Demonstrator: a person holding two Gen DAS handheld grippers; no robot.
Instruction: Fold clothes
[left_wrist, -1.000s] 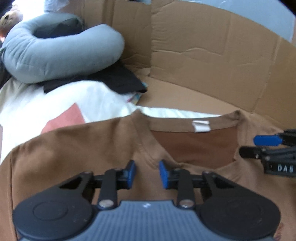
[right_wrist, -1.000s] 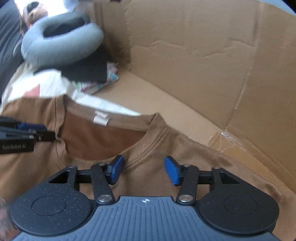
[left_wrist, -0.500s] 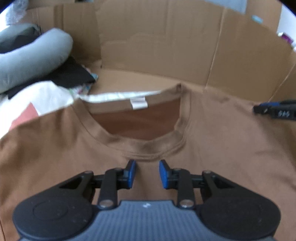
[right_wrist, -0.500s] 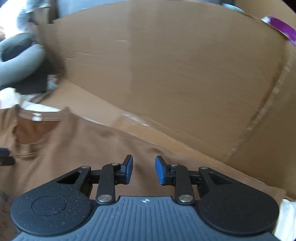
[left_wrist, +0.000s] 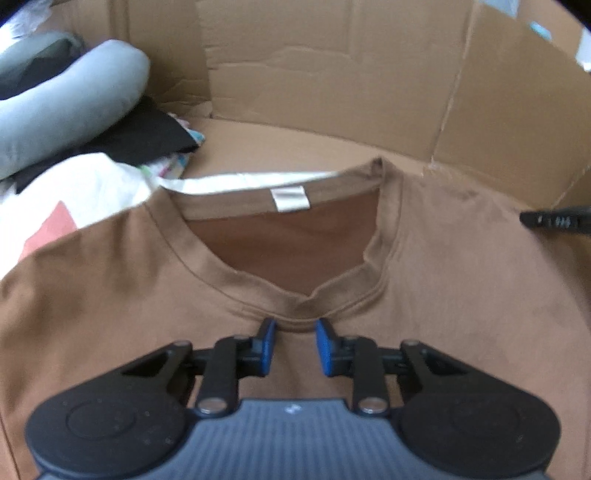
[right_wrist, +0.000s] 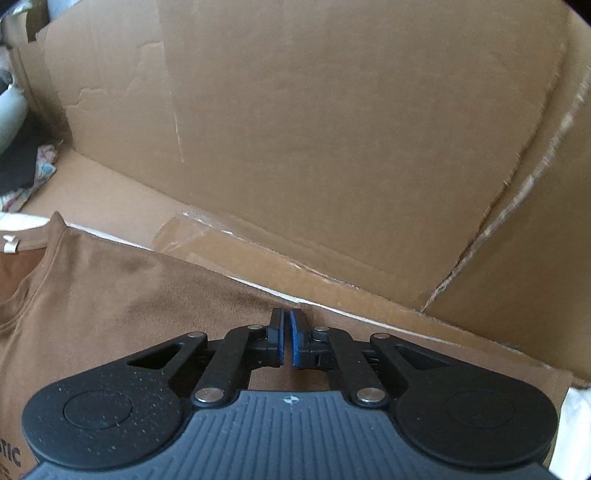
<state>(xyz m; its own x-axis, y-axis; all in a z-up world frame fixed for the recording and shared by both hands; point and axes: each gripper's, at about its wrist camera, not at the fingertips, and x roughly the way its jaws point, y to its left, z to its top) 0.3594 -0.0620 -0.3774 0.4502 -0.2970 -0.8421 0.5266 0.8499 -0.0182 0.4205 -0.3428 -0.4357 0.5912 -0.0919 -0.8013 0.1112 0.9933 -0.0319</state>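
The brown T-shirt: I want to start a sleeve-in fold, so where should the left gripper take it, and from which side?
Judging by how it lies, the brown T-shirt is flat, front up, so only edges offer a pinchable lip. The left gripper could take the shoulder edge left of the collar, coming in low from the outer side, mirroring the right gripper, whose jaws are closing at the opposite shoulder edge.

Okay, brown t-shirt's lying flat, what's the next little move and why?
Probably lift the right gripper slightly: its jaws are closing at the shoulder edge of the brown t-shirt, and whether cloth sits between them is unclear.
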